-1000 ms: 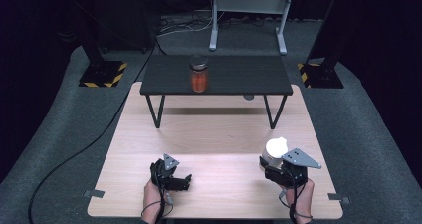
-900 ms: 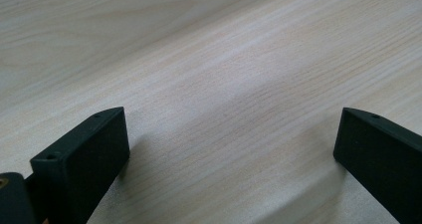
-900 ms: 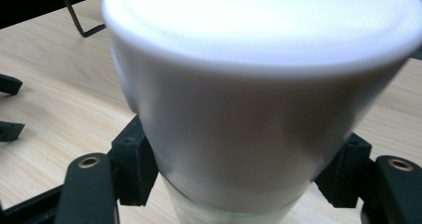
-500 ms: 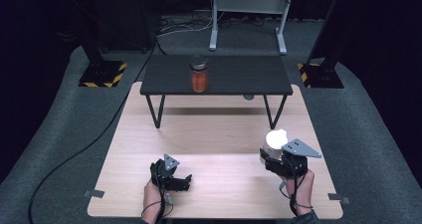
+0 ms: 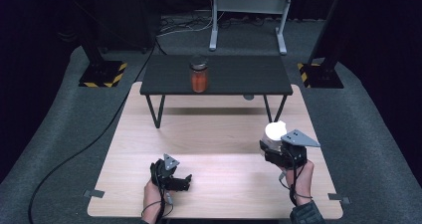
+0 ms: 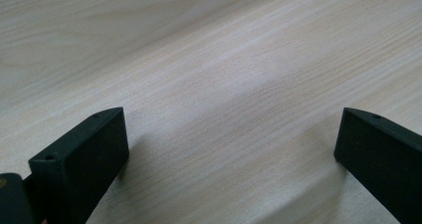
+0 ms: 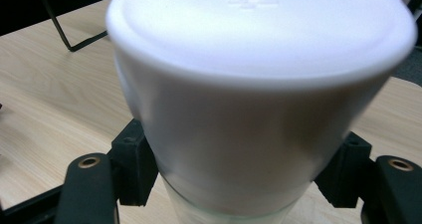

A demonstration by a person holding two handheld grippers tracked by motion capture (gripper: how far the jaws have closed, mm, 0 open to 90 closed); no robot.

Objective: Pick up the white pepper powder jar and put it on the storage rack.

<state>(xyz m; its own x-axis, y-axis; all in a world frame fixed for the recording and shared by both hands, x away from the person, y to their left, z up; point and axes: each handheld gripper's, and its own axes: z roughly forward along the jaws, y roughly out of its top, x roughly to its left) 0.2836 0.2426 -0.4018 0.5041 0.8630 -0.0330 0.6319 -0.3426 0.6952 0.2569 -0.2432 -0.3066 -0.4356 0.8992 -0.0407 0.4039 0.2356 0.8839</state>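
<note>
— What's in the right gripper?

— A white-capped container, upright. The jaws pinch it from both sides just under the broad white cap, where the clear lower body begins. From the high view it sits above the near right part of the light wooden table; whether it's clear of the surface I cannot tell.

— And the left gripper?

— Low over the near left part of the same table, well apart from the right one. Its jaws are spread wide with bare wood grain between them — nothing in them.

— What lies beyond?

— A small black table on thin legs stands at the far edge of the wooden one. On it is a jar with orange contents and a dark lid, upright, near the middle. Grey carpet surrounds everything — a black cable trails across it at the left.
</note>
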